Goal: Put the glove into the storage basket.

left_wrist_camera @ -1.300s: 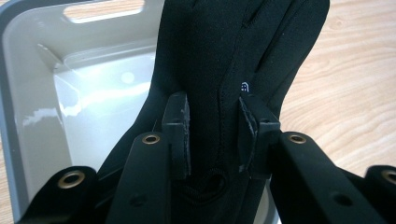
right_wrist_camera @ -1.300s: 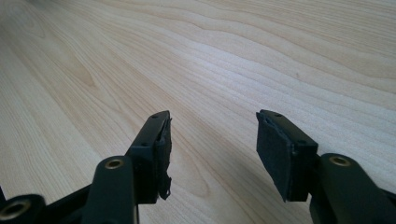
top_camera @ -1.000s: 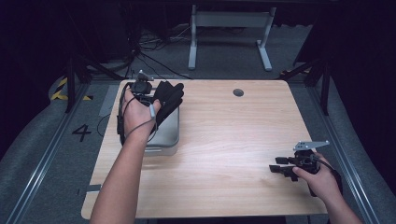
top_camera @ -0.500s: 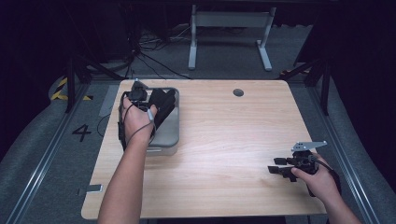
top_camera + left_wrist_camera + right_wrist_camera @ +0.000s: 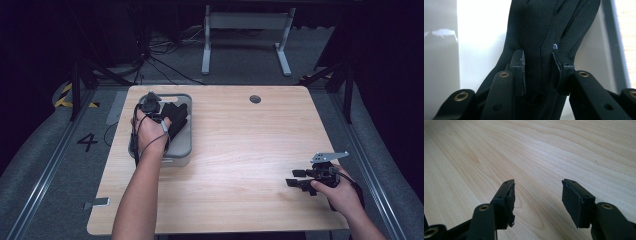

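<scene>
A black glove (image 5: 544,37) hangs between the pads of the left gripper (image 5: 538,72), which is clamped on a fold of its fabric. In the high view the glove (image 5: 176,117) sits over a grey tray (image 5: 185,145) at the far left of the wooden table (image 5: 240,150), and the left gripper (image 5: 159,111) is over that tray too. A tiny white mark is printed on the glove beside one pad; it is too small to read. On the floor left of the table, a painted figure 4 (image 5: 87,142) can be read.

The person's left forearm reaches from the near edge toward the tray, the hand (image 5: 149,134) wrapped round the gripper's handle, with its cable looped over the wrist. The right gripper (image 5: 300,179) lies low at the near right of the table, pointing left, held in the right hand (image 5: 340,192). Its jaws stand apart with bare wood between the pads (image 5: 574,202).
</scene>
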Action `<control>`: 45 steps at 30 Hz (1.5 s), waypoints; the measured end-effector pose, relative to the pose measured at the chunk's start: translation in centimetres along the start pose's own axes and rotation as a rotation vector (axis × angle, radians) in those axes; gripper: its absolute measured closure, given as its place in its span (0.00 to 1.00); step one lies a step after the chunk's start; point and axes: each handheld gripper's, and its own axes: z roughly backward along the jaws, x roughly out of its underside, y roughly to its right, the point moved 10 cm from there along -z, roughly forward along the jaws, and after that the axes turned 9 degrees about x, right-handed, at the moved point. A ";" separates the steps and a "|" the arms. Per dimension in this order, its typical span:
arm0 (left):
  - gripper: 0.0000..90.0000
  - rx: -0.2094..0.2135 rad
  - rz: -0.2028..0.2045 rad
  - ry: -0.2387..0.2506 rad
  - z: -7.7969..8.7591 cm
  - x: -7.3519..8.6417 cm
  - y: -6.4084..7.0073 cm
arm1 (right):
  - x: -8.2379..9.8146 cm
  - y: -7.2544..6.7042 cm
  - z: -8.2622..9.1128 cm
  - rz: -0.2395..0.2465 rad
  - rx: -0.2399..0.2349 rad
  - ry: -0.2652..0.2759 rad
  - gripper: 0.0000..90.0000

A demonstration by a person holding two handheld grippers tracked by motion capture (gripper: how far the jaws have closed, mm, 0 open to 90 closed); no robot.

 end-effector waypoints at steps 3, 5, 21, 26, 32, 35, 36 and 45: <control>0.74 -0.012 0.007 -0.011 -0.5 0.2 -0.3 | 0.0 0.0 0.0 -0.002 0.003 0.001 0.50; 0.74 -0.019 0.000 -0.021 -0.8 0.3 -0.3 | 0.0 0.0 0.1 -0.003 0.000 0.001 0.50; 0.46 -0.026 -0.036 0.008 0.1 0.6 0.4 | -1.2 0.1 0.3 0.008 -0.009 0.035 0.50; 0.46 0.002 -0.074 0.050 1.6 0.7 0.9 | -1.9 0.0 -0.1 0.019 -0.020 0.038 0.50; 0.44 0.057 -0.105 0.069 3.0 1.2 1.9 | -2.6 0.1 -0.3 0.022 -0.023 0.045 0.50; 0.45 0.068 -0.127 0.079 3.7 1.5 2.2 | -3.0 0.1 -0.4 0.026 -0.023 0.050 0.49; 0.45 0.071 -0.137 0.084 4.0 1.6 2.4 | -3.1 0.1 -0.4 0.028 -0.023 0.052 0.49; 0.46 0.133 -0.226 0.122 6.8 3.2 4.9 | -2.9 0.2 -0.3 0.026 -0.016 0.050 0.49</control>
